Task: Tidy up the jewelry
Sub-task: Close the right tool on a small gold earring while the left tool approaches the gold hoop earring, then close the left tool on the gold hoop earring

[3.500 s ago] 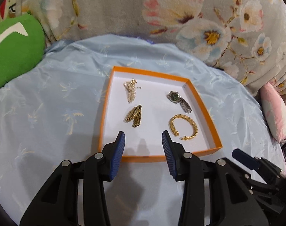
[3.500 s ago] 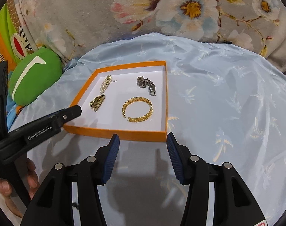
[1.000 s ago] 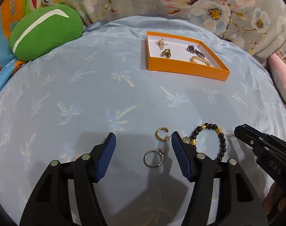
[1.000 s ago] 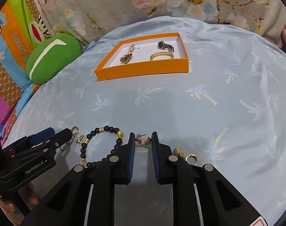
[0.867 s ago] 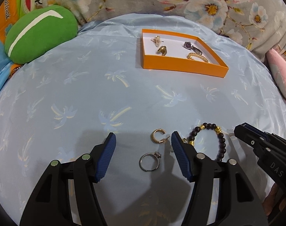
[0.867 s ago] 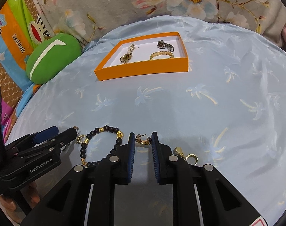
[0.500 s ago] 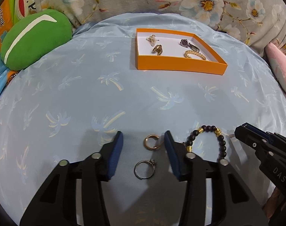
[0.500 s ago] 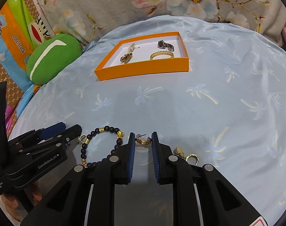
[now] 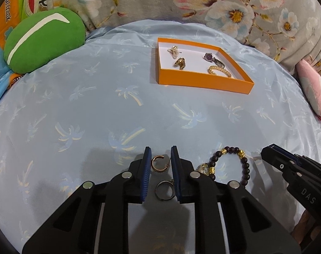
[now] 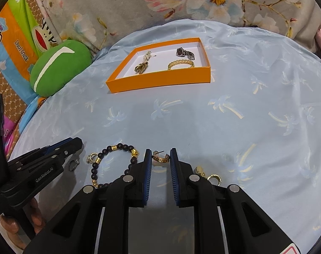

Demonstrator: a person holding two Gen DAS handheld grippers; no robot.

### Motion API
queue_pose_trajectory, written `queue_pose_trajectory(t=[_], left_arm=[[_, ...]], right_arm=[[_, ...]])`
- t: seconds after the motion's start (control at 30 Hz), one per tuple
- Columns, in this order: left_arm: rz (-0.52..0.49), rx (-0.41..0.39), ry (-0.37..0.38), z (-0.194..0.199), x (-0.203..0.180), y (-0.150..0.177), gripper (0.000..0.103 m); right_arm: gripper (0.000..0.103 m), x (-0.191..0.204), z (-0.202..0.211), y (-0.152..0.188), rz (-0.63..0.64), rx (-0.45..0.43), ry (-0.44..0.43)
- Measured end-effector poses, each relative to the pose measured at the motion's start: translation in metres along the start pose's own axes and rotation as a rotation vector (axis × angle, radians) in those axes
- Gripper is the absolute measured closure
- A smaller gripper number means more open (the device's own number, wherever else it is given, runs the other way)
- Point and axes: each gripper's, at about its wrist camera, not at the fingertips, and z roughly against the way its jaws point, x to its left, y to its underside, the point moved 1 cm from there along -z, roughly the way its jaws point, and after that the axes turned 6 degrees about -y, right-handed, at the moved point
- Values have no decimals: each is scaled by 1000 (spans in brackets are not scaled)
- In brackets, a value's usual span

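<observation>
Gold hoop earrings sit between both your tongs on the blue palm-print cloth [image 9: 139, 110]: left gripper [image 9: 160, 158] has just been narrowing around one gold hoop earring [image 9: 158, 166], right gripper [image 10: 159, 157] nearly shut on another gold hoop earring [image 10: 160, 158].

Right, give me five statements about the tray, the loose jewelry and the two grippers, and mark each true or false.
1. The orange tray holds four pieces, a watch among them. True.
2. The bead bracelet lies inside the tray. False: it lies on the blue cloth, near the grippers.
3. A gold hoop earring sits between the jaws of the left gripper, which have just been closing. True.
4. The silver ring is in the tray. False: it lies on the cloth, just behind the hoop.
5. The right gripper stands wide open over bare cloth. False: its jaws are narrow, with a gold earring between the tips.
</observation>
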Motion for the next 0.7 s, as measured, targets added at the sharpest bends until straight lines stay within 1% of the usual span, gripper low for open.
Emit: queue_pose_trajectory(t=[0.17,0.3,0.5,0.7], left_arm=[[34,-24,33,14,6,-8,85],[38,-38,47,19,6,-21,85],[19,-74,36,14,1,-50,85],[20,-103,42,-8,-11,-92,85]], right_arm=[[87,1,6,-6,2,-18,-8],[87,2,10,-18,22,-40,1],[87,-4,3,-50,42,-64,11],[87,-16,-18,-90,37,-80,12]])
